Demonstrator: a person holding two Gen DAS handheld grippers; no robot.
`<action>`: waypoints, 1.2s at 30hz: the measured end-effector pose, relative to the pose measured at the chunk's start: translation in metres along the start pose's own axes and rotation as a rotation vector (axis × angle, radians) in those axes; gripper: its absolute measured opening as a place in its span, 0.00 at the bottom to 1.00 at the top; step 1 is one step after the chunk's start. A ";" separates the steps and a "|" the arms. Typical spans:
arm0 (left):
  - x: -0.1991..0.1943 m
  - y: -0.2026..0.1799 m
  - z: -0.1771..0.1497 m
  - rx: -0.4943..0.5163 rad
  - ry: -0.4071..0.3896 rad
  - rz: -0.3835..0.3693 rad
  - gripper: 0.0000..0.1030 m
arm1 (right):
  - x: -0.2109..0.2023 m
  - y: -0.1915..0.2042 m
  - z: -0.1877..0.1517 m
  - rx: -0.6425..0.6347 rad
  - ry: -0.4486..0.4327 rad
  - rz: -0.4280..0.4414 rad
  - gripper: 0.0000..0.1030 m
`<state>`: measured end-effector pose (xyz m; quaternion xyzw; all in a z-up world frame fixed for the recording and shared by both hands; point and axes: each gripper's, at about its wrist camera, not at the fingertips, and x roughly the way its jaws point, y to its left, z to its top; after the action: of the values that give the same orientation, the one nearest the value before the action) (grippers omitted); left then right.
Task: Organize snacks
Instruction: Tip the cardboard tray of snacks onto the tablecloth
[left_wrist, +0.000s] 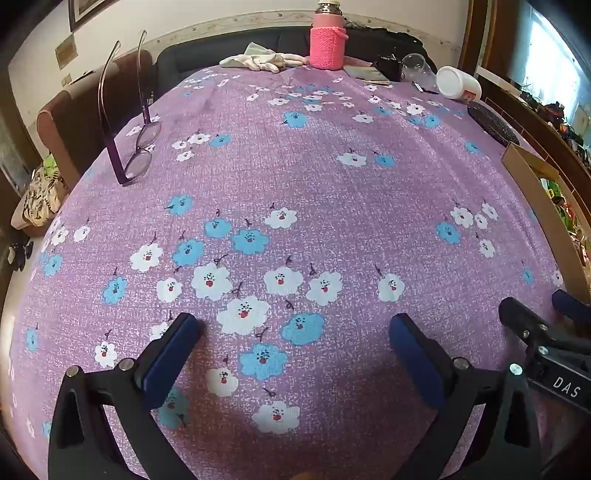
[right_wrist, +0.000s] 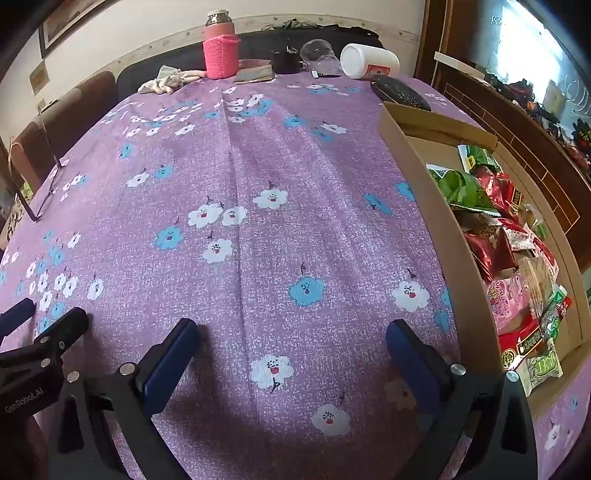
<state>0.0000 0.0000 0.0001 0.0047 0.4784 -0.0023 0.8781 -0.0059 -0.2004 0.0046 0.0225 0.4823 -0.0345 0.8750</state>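
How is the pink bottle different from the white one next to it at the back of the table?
The pink bottle stands upright; the white bottle lies on its side. The pink bottle wears a knitted sleeve and a metal cap; the white bottle is smooth plastic with a label. Both sit at the far edge of the flowered tablecloth.

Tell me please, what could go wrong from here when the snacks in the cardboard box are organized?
1. The snack packets lie crowded and overlapping in the cardboard box; the open right gripper may drag a neighbour along.
2. Its tall near wall could catch a finger and shift the box on the tablecloth.
3. The glasses stand near the table edge; a sweep of the open left gripper might knock them off.
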 end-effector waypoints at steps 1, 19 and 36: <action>0.000 0.000 0.000 -0.001 -0.002 0.001 1.00 | 0.000 -0.001 0.000 -0.001 -0.002 0.000 0.99; 0.001 0.001 0.002 -0.009 -0.010 0.010 1.00 | 0.001 0.001 0.004 -0.065 -0.067 0.042 0.99; 0.001 0.001 0.007 -0.011 -0.016 0.010 1.00 | 0.002 0.003 0.003 -0.067 -0.070 0.042 0.99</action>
<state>0.0065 0.0010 0.0026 0.0021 0.4712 0.0049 0.8820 -0.0021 -0.1977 0.0042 0.0023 0.4516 -0.0006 0.8922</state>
